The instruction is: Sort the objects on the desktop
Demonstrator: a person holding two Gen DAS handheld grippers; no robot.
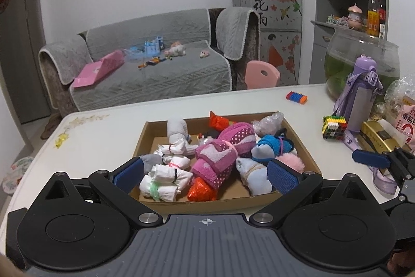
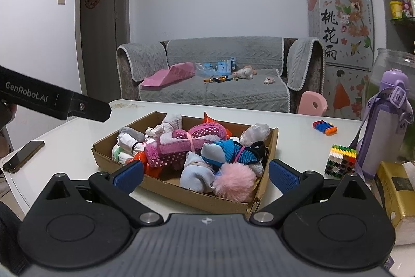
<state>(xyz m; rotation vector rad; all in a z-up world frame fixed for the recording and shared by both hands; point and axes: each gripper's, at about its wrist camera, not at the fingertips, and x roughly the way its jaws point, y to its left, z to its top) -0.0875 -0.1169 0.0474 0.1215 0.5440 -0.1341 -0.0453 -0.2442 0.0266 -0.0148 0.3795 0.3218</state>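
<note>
A shallow cardboard tray (image 1: pixel 140 139) (image 2: pixel 181 195) sits mid-table, holding several rolled socks and cloths: a pink dotted towel bundle (image 1: pixel 220 157) (image 2: pixel 181 144), white sock rolls (image 1: pixel 166 181), a blue sock bundle (image 2: pixel 228 152) and a pink pompom (image 2: pixel 234 182). My left gripper (image 1: pixel 206 174) is open, hovering over the tray's near edge with nothing held. My right gripper (image 2: pixel 206 177) is open too, empty, at the tray's near right corner. Loose on the table are a colourful block strip (image 1: pixel 297 97) (image 2: pixel 325 127) and a block cube (image 1: pixel 334 127) (image 2: pixel 341 159).
A purple water bottle (image 1: pixel 361 95) (image 2: pixel 386 121), a glass fish bowl (image 1: pixel 363 56), a gold box (image 2: pixel 394 188) and snack bags crowd the table's right side. A phone (image 2: pixel 23 156) lies at the left edge. Beyond the table stand a sofa and a pink chair.
</note>
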